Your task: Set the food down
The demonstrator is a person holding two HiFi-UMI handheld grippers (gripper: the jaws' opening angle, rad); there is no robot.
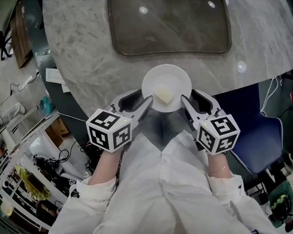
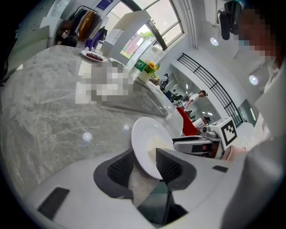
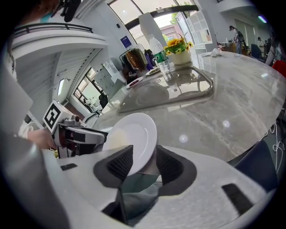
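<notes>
Head view: looks steeply down on a person in a white coat (image 1: pixel 159 186) at the near edge of a grey marbled counter (image 1: pixel 85 53), with a tool in each hand.
Far left: black cables (image 1: pixel 49 164) lie tangled on the floor below the counter's edge.
Left tool (image 1: pixel 148 102): clenched on the left rim of the plate (image 1: pixel 154 77), with its marker cube (image 1: pixel 110 130) nearest the camera.
Plate: white and round, held between the two tools over the counter's near edge. No view shows whether it touches the counter.
Food (image 1: pixel 164 95): a pale yellow block on the near half of the plate, between the tips of the two tools.
Right tool (image 1: pixel 183 100): clenched on the plate's right rim, opposite the left tool.
Tray (image 1: pixel 169 23): dark, with rounded corners, on the counter beyond the plate and well apart from it.
Chair (image 1: pixel 256 128): blue, at the right, just past the counter's edge.
Left gripper view: the plate's (image 2: pixel 145 134) rim stands between the two ribbed pads, one on each face. The right tool shows across the plate.
Right gripper view: the plate's (image 3: pixel 136 134) rim sits between the pads in the same way, with the left tool on its far side. Past the tray (image 3: pixel 178 89) stand a bottle (image 3: pixel 161 56) and yellow flowers (image 3: pixel 178 44).
</notes>
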